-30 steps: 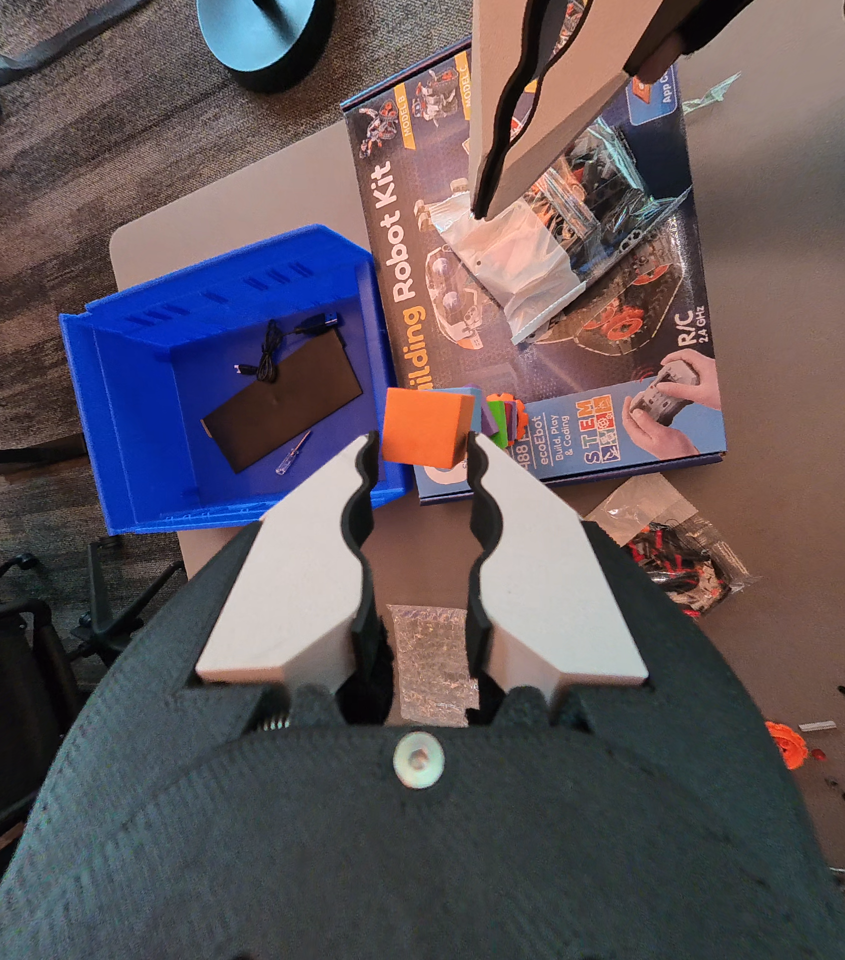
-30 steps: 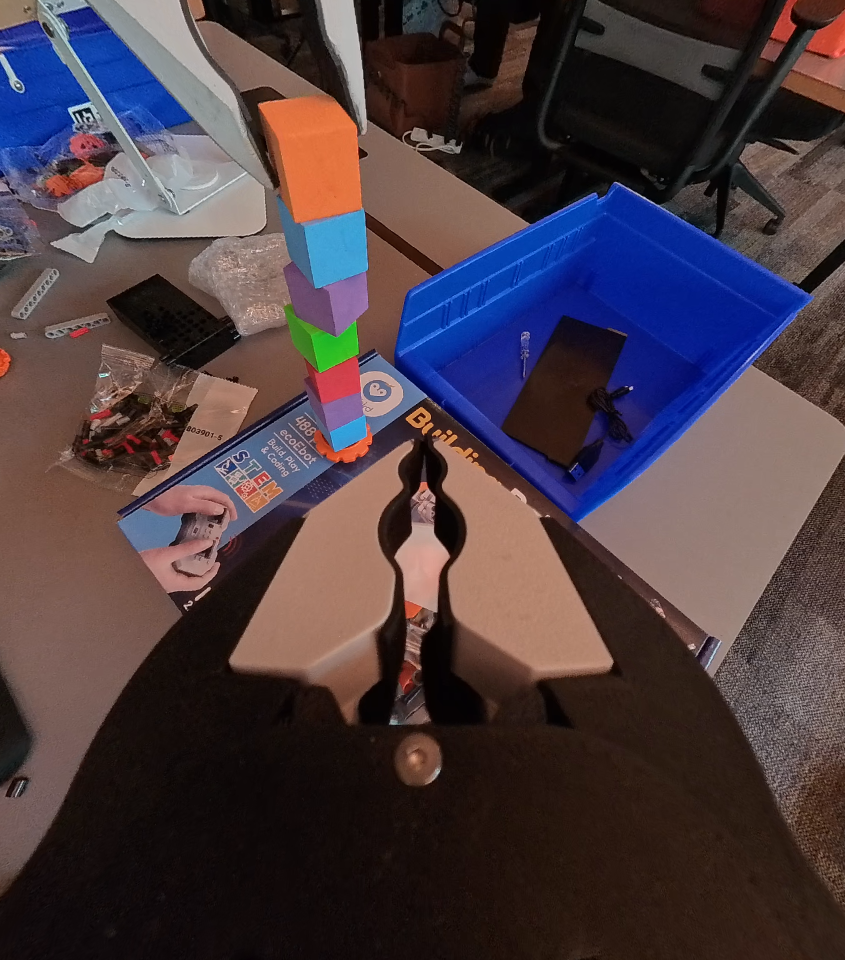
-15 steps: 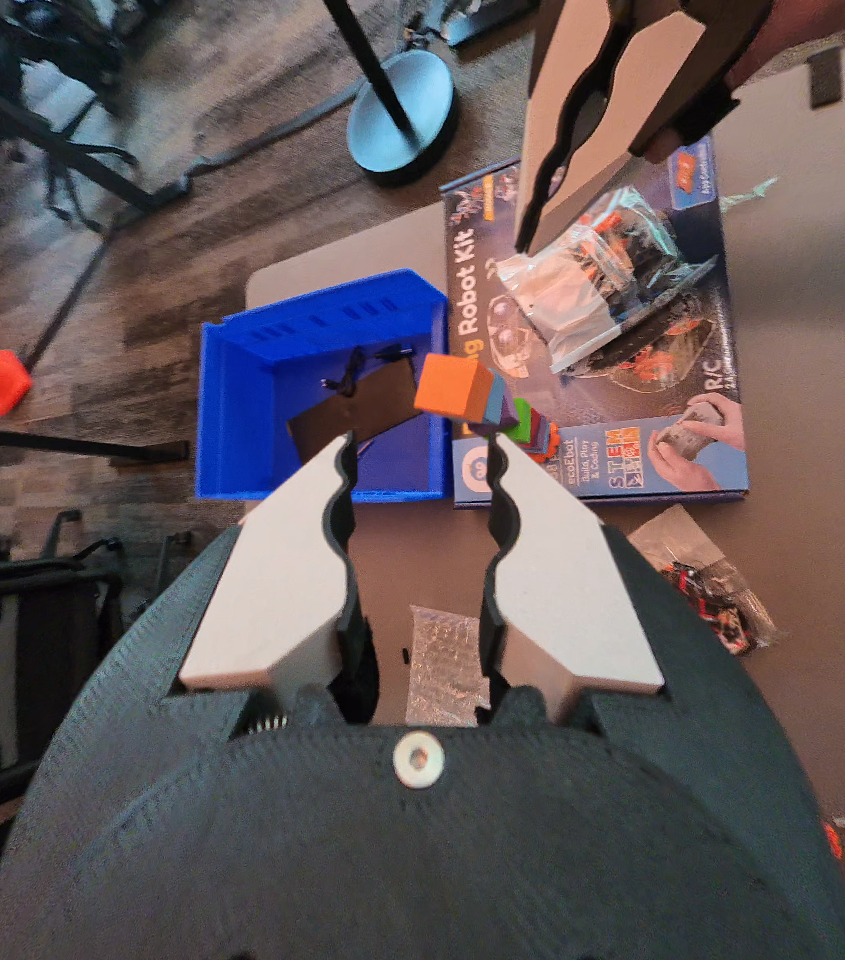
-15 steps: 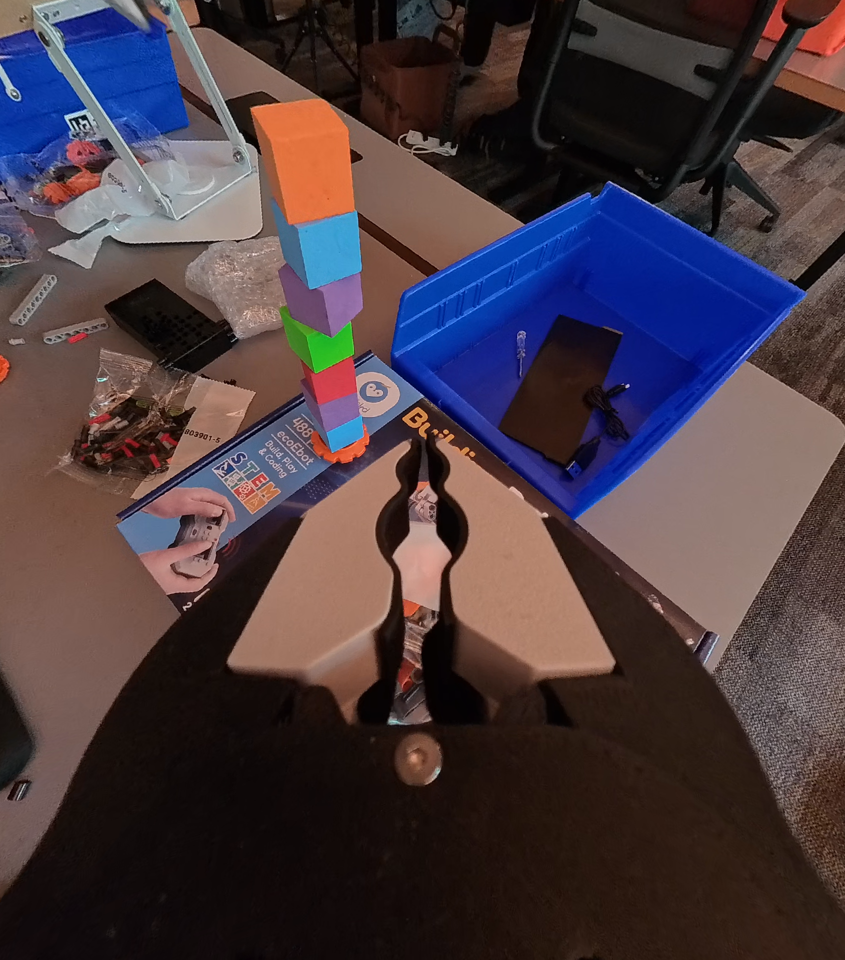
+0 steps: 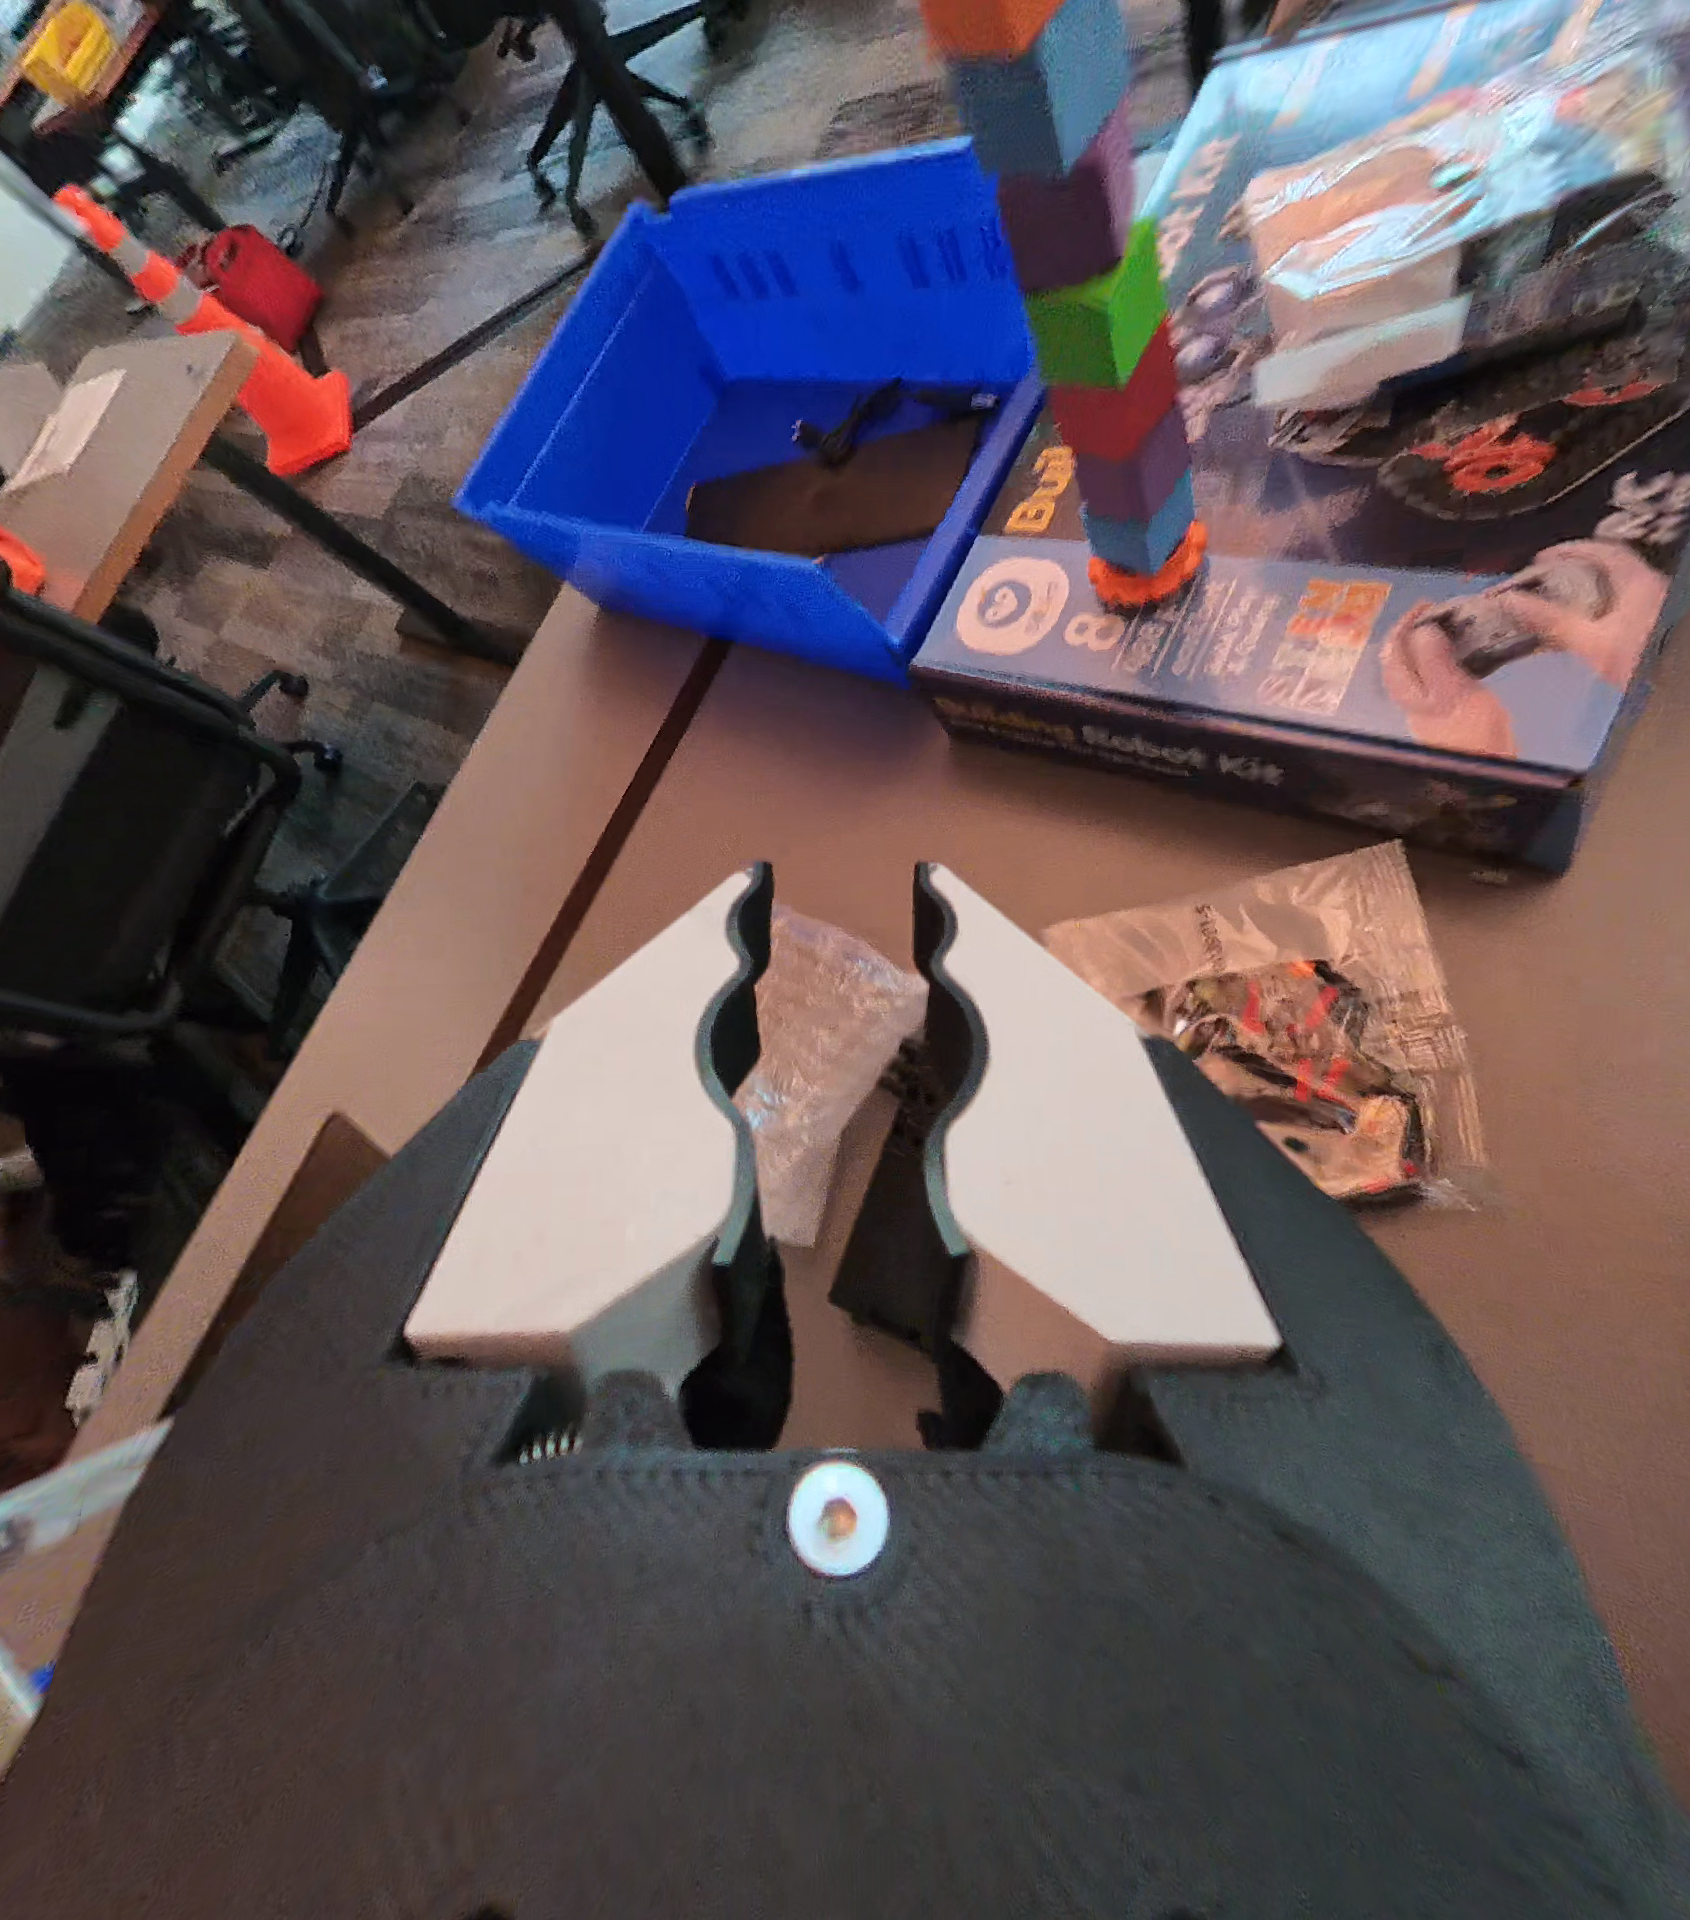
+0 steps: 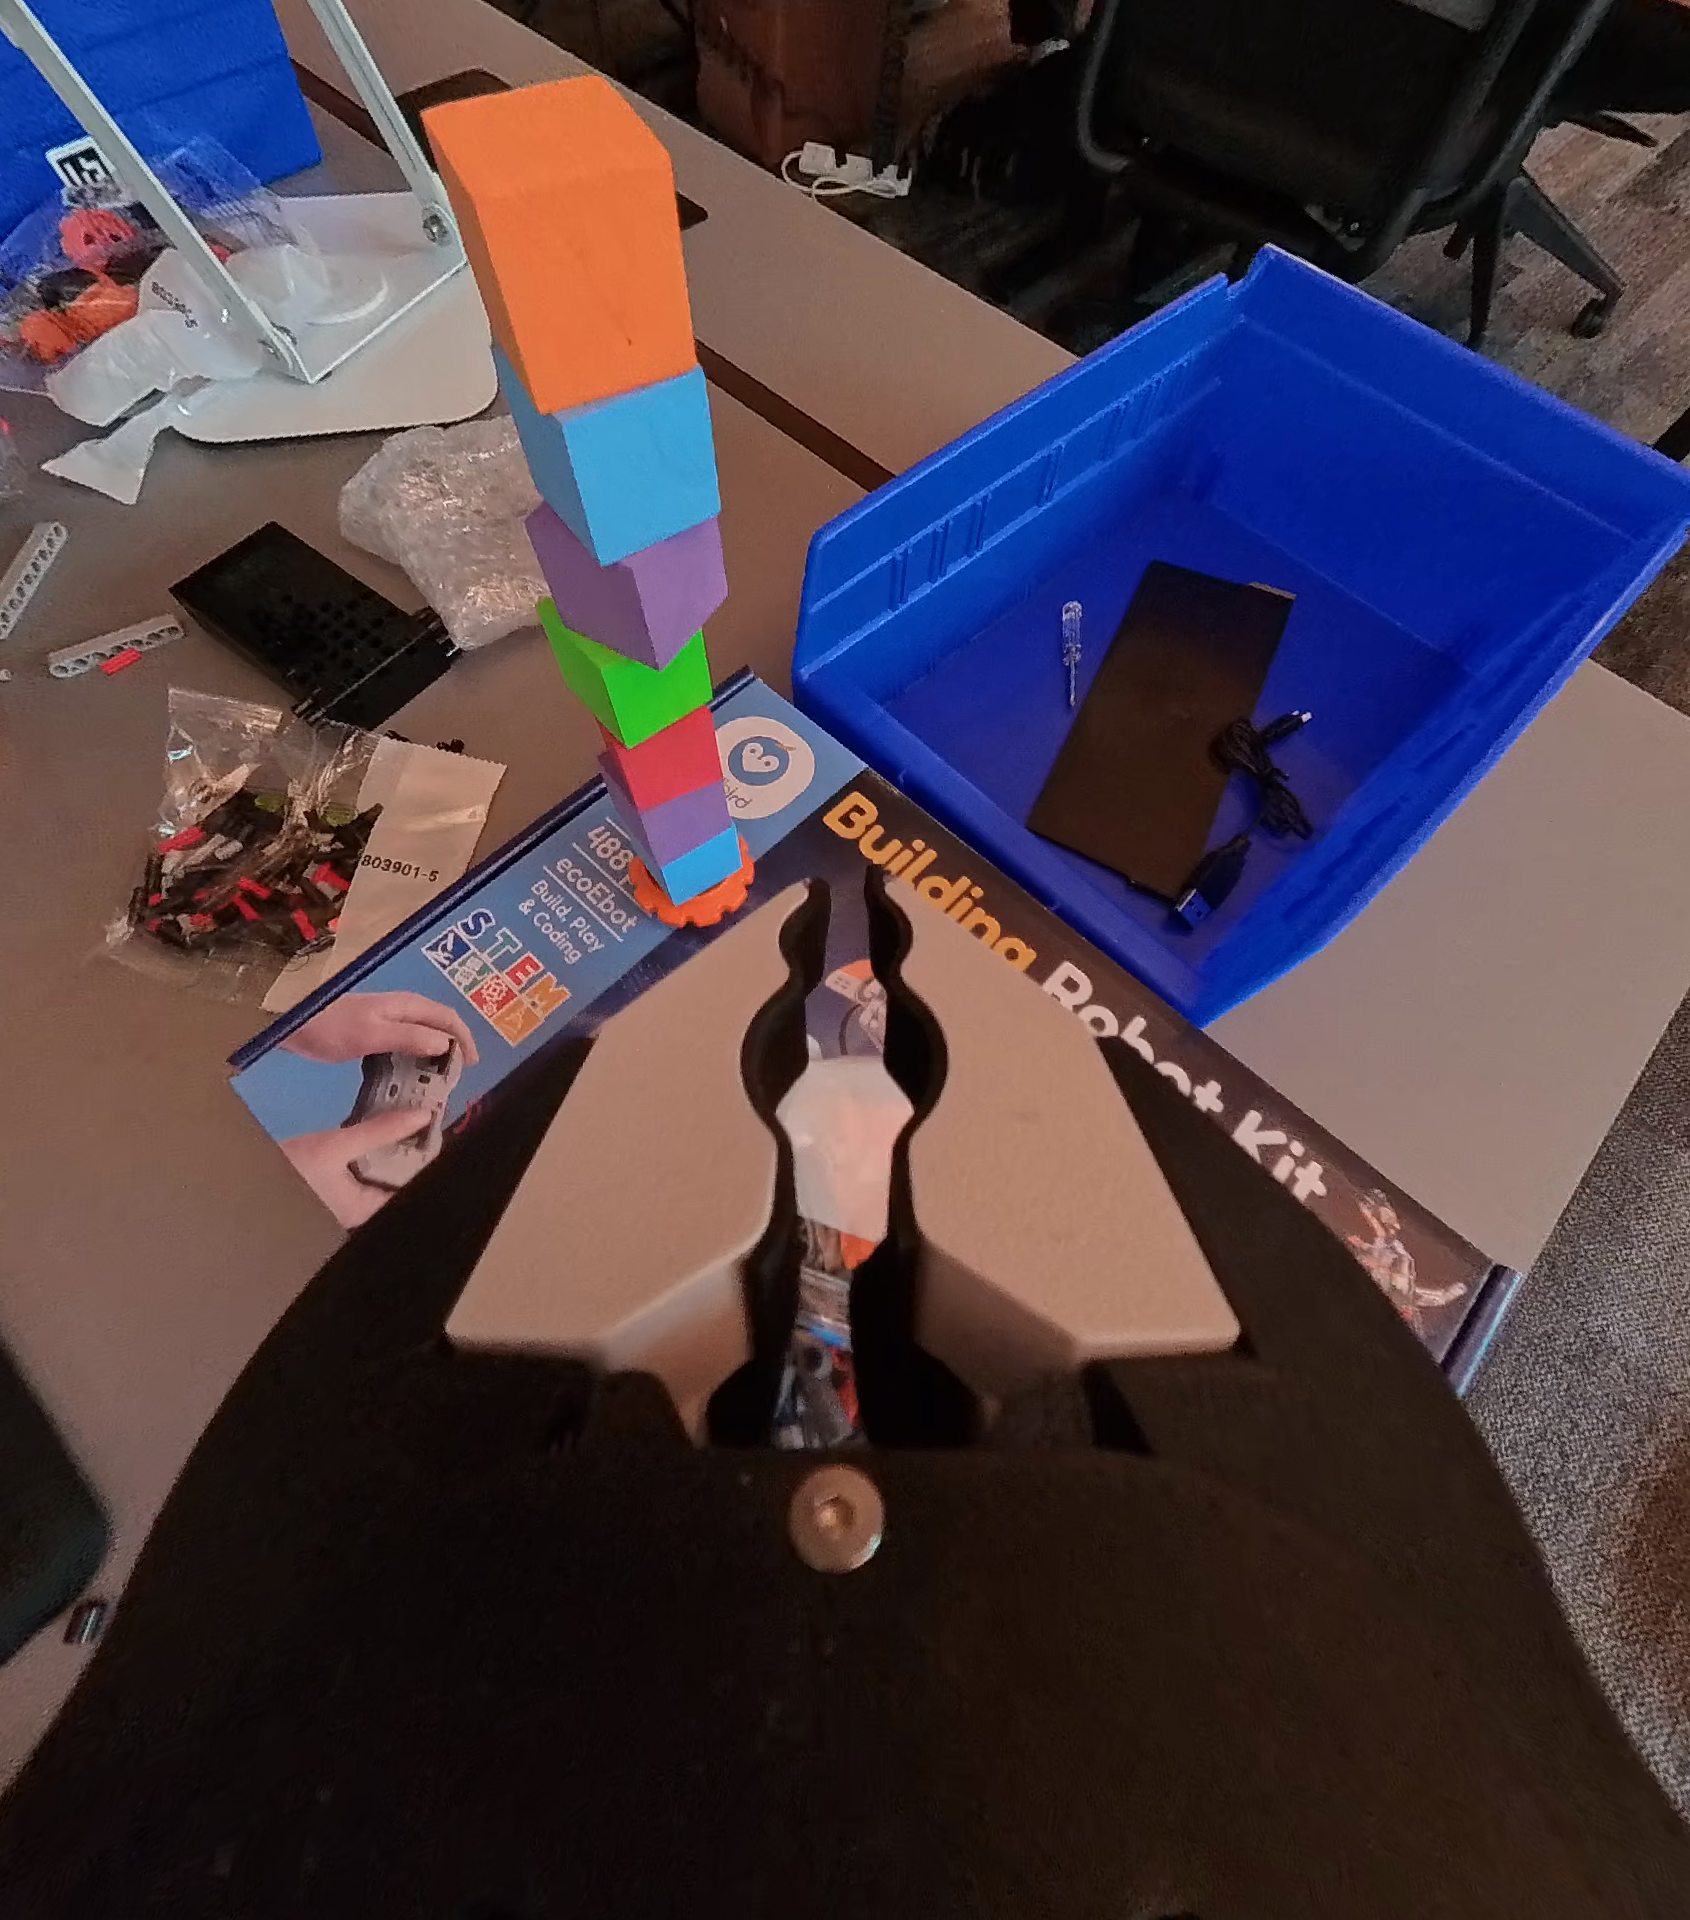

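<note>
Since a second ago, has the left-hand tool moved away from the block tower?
Yes. The left gripper has pulled back and down: its fingers were at the tower's orange top block, and now hang low over the table, near a clear bag.

A tall stack of coloured blocks (image 6: 628, 499) stands on an orange gear (image 6: 690, 896), itself on the corner of a blue printed box (image 6: 550, 966). Right of it, a blue bin (image 6: 1267, 520) holds a black slab (image 6: 1158, 727), a cable (image 6: 1256, 769) and a small screwdriver (image 6: 1070, 652). Left, a clear bag of small parts (image 6: 249, 852) lies on the grey table (image 6: 72, 1122).
</note>
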Action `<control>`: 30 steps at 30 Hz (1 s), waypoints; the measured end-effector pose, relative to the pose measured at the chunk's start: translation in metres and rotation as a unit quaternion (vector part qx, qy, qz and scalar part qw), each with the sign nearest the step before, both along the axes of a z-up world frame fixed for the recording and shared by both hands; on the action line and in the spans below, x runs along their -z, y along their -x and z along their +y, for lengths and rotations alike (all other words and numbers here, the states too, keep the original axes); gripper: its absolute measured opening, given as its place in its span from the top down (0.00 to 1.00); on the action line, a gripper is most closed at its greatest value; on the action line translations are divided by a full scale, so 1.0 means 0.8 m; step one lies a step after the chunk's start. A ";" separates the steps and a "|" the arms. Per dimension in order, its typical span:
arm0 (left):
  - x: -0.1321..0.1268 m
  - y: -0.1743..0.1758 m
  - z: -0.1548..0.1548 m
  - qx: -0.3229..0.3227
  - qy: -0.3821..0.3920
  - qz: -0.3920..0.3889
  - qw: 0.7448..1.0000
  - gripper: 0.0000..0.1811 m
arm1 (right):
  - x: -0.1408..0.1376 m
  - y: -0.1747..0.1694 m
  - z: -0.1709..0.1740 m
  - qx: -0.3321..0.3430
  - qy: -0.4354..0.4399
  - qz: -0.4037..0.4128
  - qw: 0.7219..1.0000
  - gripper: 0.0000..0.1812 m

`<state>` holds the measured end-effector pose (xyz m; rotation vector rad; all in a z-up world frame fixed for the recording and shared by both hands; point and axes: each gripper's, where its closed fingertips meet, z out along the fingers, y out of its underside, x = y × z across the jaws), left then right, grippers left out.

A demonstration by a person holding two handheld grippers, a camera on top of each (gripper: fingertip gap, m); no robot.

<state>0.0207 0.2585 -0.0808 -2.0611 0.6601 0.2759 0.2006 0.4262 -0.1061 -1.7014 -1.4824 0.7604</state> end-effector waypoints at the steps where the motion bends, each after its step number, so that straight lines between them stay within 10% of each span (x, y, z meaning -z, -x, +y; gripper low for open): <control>1: 0.011 0.010 -0.004 -0.020 -0.004 0.006 1.000 0.87 | 0.001 0.004 -0.001 0.002 0.000 0.000 1.000 0.97; 16: 0.141 0.087 -0.002 -0.131 -0.012 0.019 0.991 0.89 | 0.043 0.006 0.009 0.119 -0.023 0.031 0.992 0.98; 30: 0.115 0.084 0.003 -0.130 -0.057 0.009 0.990 0.90 | 0.054 0.026 0.027 0.208 -0.145 0.002 0.967 1.00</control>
